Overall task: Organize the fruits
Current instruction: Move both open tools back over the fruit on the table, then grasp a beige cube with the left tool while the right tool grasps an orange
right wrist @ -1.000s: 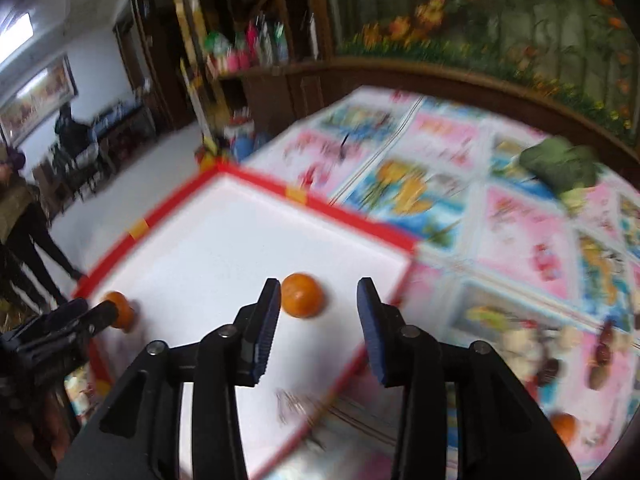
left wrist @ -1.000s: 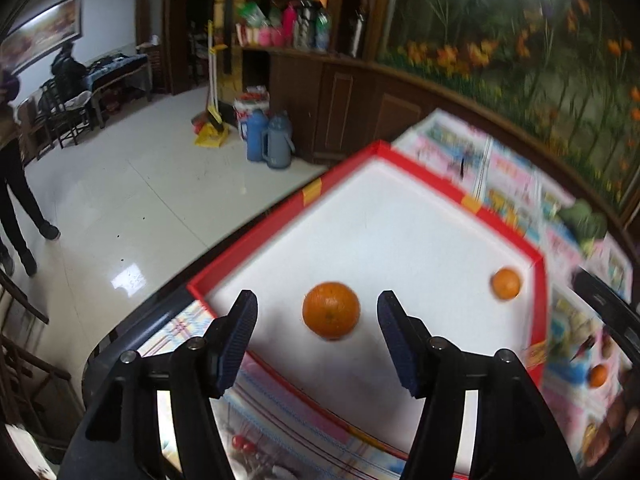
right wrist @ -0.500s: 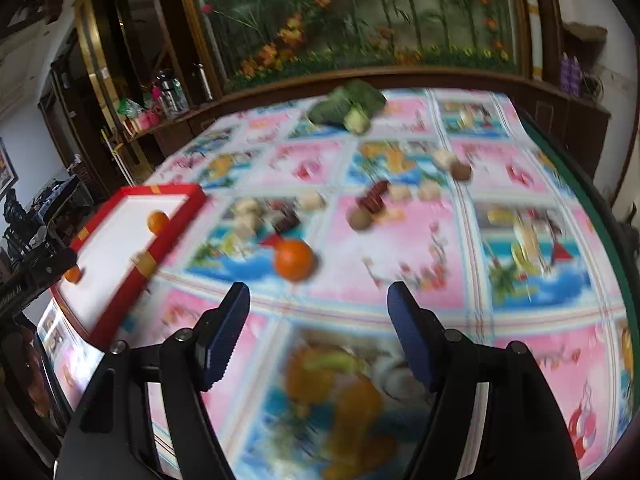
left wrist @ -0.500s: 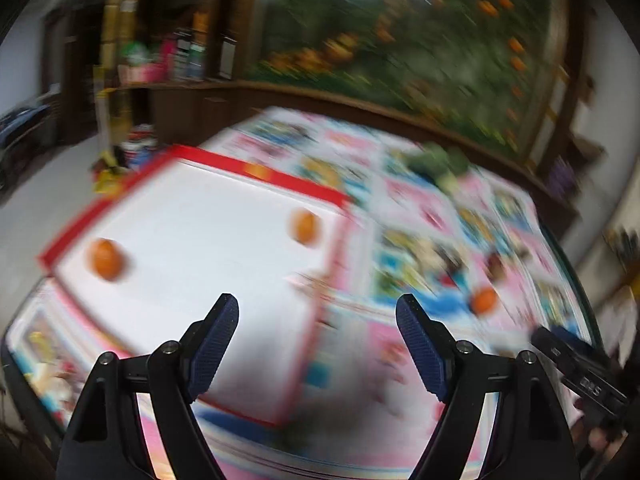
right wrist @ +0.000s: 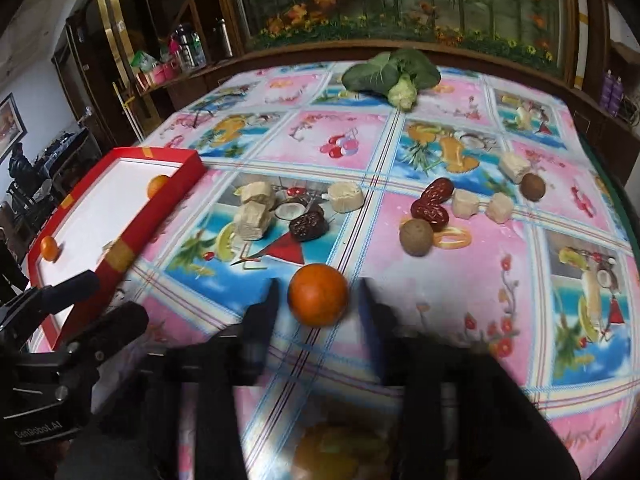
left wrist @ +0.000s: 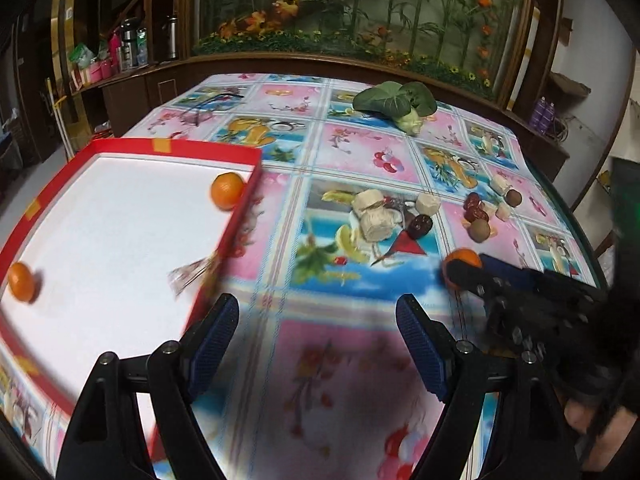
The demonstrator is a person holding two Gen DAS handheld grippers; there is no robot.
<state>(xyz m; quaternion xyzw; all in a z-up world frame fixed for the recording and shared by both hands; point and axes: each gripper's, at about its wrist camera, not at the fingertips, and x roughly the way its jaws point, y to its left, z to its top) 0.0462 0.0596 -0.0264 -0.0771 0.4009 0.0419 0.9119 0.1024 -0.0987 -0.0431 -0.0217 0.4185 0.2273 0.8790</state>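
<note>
Swinging off the red tray [left wrist: 168,146], both my grippers now face the surface [right wrist: 460,280]. Right gripper [right wrist: 318,300] closing around the third orange [right wrist: 318,294], pads not quite pressing; left gripper [left wrist: 316,340] wide, empty. Round fruit could squirt out. Two oranges [left wrist: 227,190] in the tray already.

Floral mural [left wrist: 360,12], dark wooden cabinets [left wrist: 132,96]

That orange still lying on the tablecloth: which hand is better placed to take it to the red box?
The right. The right gripper already has the orange between its closing fingers, while the left gripper is open over bare cloth by the red box.
</note>
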